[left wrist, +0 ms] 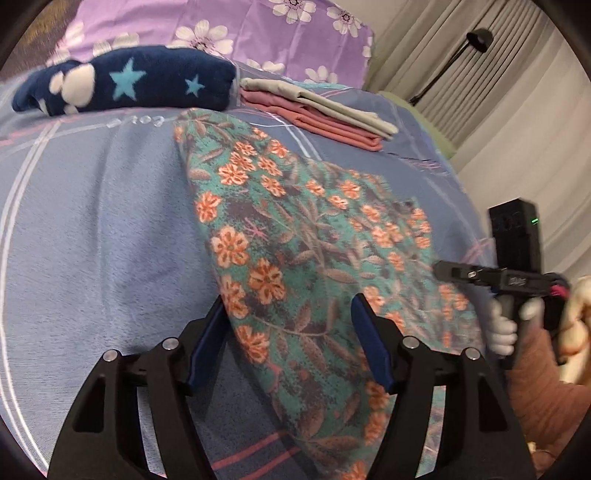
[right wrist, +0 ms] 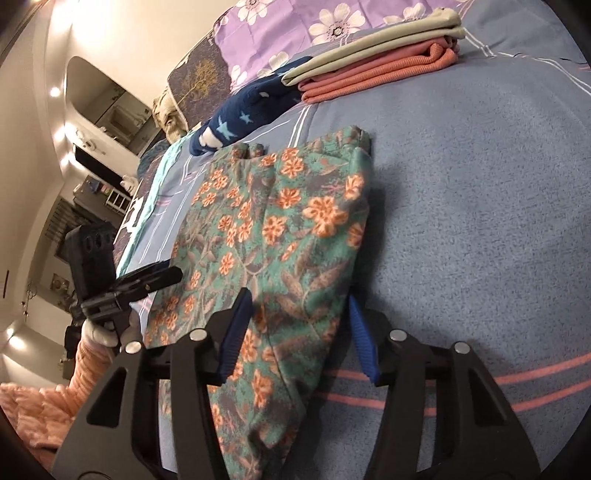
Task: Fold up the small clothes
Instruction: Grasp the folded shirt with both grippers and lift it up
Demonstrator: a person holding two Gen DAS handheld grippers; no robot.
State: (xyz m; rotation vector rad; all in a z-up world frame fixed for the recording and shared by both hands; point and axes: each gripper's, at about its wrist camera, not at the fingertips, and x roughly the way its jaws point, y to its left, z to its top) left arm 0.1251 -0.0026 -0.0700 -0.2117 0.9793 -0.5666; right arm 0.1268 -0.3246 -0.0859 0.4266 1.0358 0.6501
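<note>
Floral garment (left wrist: pixel 295 236) is laid flat mid-bed (left wrist: pixel 92 221). Left gripper (left wrist: pixel 291 332) and right gripper (right wrist: pixel 299 325) are held apart over its near edge, nothing clamped. Folded stack (right wrist: pixel 376 62) is seen near the pillow (left wrist: pixel 229 22).

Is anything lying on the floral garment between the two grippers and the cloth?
Nothing visible: the teal floral cloth lies bare on the blue bedspread. The folded pink-and-beige stack sits beyond it, apart.

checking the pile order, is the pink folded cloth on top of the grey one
No, the grey cloth lies on top of the pink cloth in the folded stack.
</note>
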